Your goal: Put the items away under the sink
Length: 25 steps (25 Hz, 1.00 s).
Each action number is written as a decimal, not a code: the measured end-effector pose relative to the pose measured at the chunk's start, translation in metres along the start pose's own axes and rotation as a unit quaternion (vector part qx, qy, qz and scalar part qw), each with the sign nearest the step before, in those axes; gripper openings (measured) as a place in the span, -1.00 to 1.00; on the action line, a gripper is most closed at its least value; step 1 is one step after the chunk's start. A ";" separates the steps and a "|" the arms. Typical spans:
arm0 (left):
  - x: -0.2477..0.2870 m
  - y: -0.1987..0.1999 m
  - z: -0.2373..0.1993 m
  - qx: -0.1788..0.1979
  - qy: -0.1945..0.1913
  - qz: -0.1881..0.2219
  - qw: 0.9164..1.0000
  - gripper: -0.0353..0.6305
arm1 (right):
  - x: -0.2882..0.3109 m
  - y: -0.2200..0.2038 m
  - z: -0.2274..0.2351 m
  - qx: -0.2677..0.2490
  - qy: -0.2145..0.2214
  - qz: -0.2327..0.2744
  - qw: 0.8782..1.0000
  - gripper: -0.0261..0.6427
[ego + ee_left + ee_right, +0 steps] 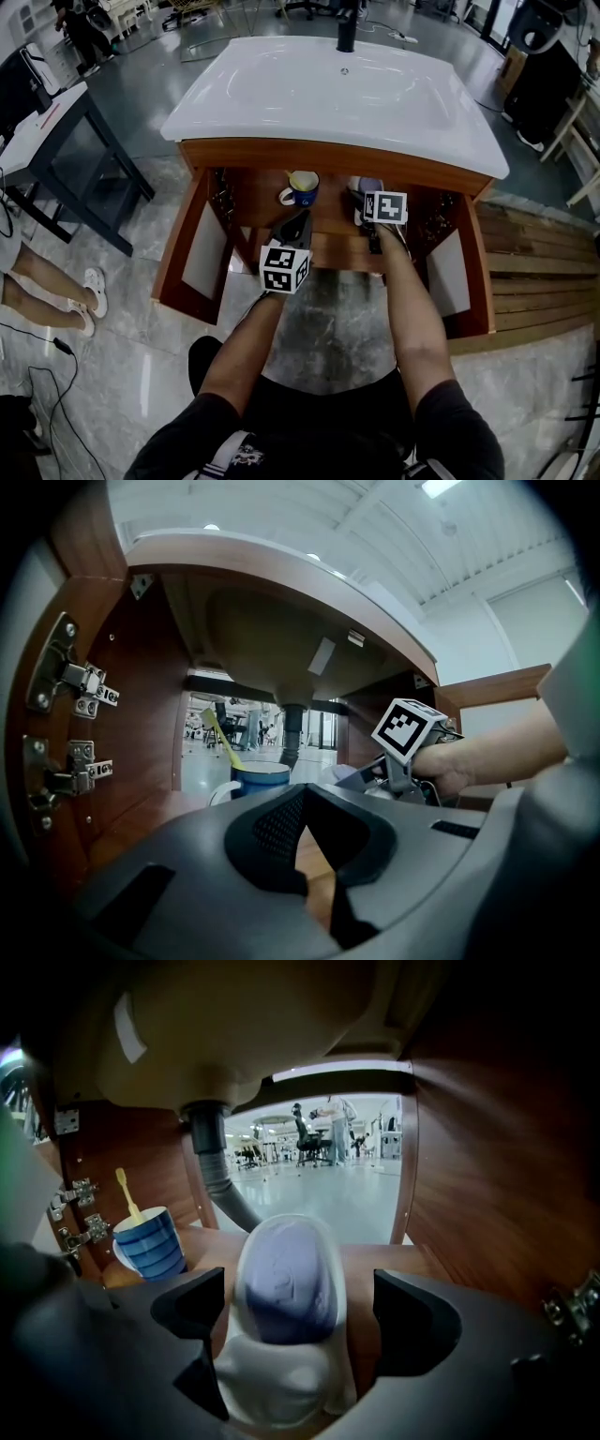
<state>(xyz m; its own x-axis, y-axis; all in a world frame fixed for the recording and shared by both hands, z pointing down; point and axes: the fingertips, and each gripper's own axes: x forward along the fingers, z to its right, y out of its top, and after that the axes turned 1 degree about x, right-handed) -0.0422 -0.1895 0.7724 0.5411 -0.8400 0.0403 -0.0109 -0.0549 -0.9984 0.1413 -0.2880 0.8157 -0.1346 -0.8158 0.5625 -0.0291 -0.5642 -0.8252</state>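
Bottle [281, 1279] (purple end toward drainpipe [211, 1162]) sits within parted right tool [298, 1299].

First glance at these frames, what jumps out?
A white basin sink tops an open brown wooden cabinet. On its shelf, a white container with a lavender top stands between the open jaws of the right gripper. A blue striped mug holding a yellow utensil sits to its left.

Sink [281, 89] glossy white; cabinet [328, 156] smooth reddish wood; hinges [75, 679] shiny metal; mug [150, 1246] glazed.
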 end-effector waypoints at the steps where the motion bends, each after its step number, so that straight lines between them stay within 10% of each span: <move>1: 0.000 0.000 -0.001 0.000 0.001 0.000 1.000 -0.88 | -0.004 -0.001 -0.001 0.000 0.000 0.007 1.000 0.51; 17: -0.005 0.014 -0.003 -0.005 0.004 0.015 1.000 -0.88 | -0.088 -0.011 -0.053 -0.050 -0.001 0.121 0.991 0.45; 25: -0.011 0.019 -0.001 -0.008 0.002 0.023 1.000 -0.88 | -0.137 -0.008 -0.057 -0.058 -0.058 0.193 0.978 -0.81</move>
<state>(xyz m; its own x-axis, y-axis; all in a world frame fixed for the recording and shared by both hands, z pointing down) -0.0495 -0.1823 0.7527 0.5370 -0.8436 -0.0049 -0.0482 -0.0248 -0.9985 0.1034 -0.1647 0.7421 -0.0439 -0.9779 0.2044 -0.1107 -0.1986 -0.9738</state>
